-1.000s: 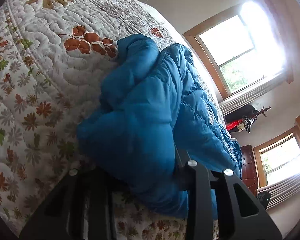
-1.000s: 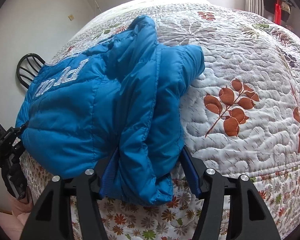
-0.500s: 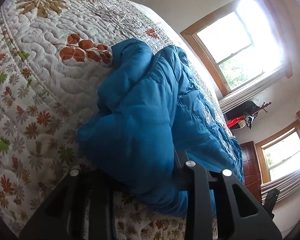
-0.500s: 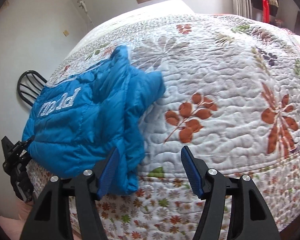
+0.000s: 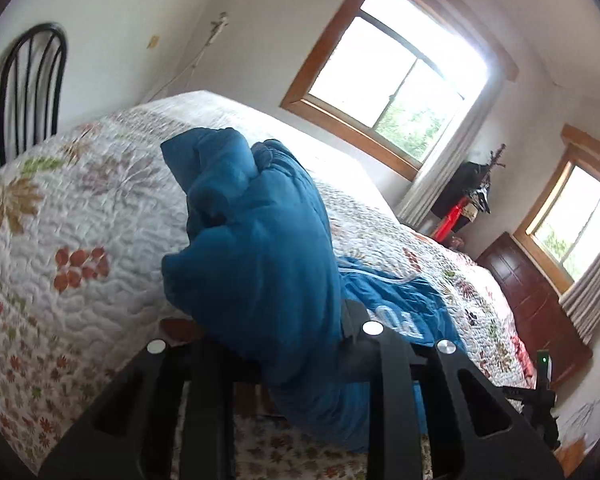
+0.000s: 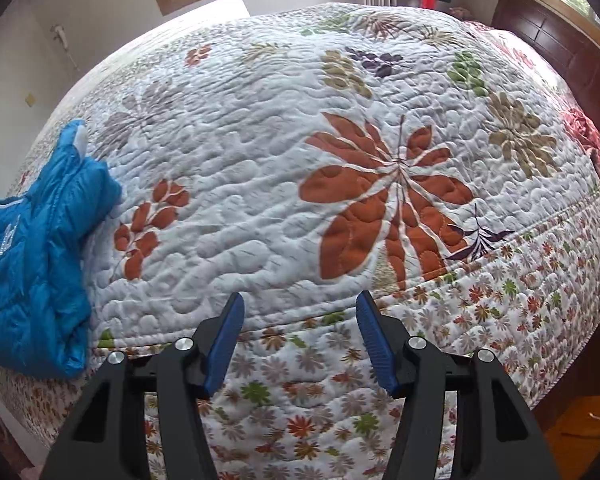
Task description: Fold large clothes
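Blue puffy jacket (image 5: 260, 264): my left claw (image 5: 276, 344) closing on a bunched fold; right claw (image 6: 298, 344) spread, empty, over open quilt (image 6: 340, 200) near its edge.

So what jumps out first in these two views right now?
The bright blue puffer jacket: a bunched fold fills the left wrist view, held in the left gripper, whose jaws are closing. In the right wrist view, the floral quilt dominates, with its big rust-orange leaf print beyond the open, empty right gripper.
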A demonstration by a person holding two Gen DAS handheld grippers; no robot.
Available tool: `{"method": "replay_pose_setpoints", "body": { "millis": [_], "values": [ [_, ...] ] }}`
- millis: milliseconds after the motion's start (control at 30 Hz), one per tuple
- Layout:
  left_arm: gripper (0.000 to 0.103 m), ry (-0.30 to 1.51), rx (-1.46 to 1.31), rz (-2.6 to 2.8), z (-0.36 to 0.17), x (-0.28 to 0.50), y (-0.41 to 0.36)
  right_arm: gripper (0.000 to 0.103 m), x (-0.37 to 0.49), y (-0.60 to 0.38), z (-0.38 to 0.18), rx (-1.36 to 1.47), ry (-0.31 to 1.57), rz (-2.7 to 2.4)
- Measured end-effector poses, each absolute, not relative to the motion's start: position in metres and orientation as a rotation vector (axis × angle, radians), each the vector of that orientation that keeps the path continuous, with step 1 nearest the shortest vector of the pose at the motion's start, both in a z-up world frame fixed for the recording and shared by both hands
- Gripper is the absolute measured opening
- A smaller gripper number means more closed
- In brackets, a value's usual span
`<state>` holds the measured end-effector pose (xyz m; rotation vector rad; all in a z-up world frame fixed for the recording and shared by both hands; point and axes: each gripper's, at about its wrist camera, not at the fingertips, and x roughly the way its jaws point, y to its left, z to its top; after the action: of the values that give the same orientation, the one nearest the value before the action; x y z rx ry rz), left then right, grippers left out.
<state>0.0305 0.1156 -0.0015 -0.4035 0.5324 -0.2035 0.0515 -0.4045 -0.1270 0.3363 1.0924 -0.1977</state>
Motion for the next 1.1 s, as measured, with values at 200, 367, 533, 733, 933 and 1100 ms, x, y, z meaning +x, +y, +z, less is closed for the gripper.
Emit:
{"method": "replay_pose_setpoints", "body": {
  "millis": [200, 367, 533, 733, 933, 1100],
  "values": [
    [0.026, 0.577, -0.214, -0.392, 0.028, 0.043, 0.012, 0.058, 0.039, -0.423, -0.127, 0.379, 1.070, -0.246],
    [0.029, 0.729, -0.098, -0.568, -0.002, 0.067, -0.078, 0.058, 0.030, -0.418, -0.128, 0.393, 1.069, -0.243],
    [0.033, 0.837, 0.027, -0.629, -0.062, 0.084, -0.127, 0.059, 0.026, -0.406, -0.132, 0.396, 1.079, -0.224],
    [0.036, 0.855, -0.004, -0.651, -0.077, 0.092, -0.111, 0.060, 0.030, -0.398, -0.132, 0.383, 1.086, -0.224],
    [0.048, 0.863, -0.056, -0.682, -0.057, 0.074, -0.105, 0.060, 0.031, -0.386, -0.123, 0.370, 1.073, -0.197],
    [0.057, 0.827, -0.106, -0.687, -0.025, 0.050, -0.089, 0.060, 0.027, -0.381, -0.112, 0.364, 1.055, -0.200]
  ]
}}
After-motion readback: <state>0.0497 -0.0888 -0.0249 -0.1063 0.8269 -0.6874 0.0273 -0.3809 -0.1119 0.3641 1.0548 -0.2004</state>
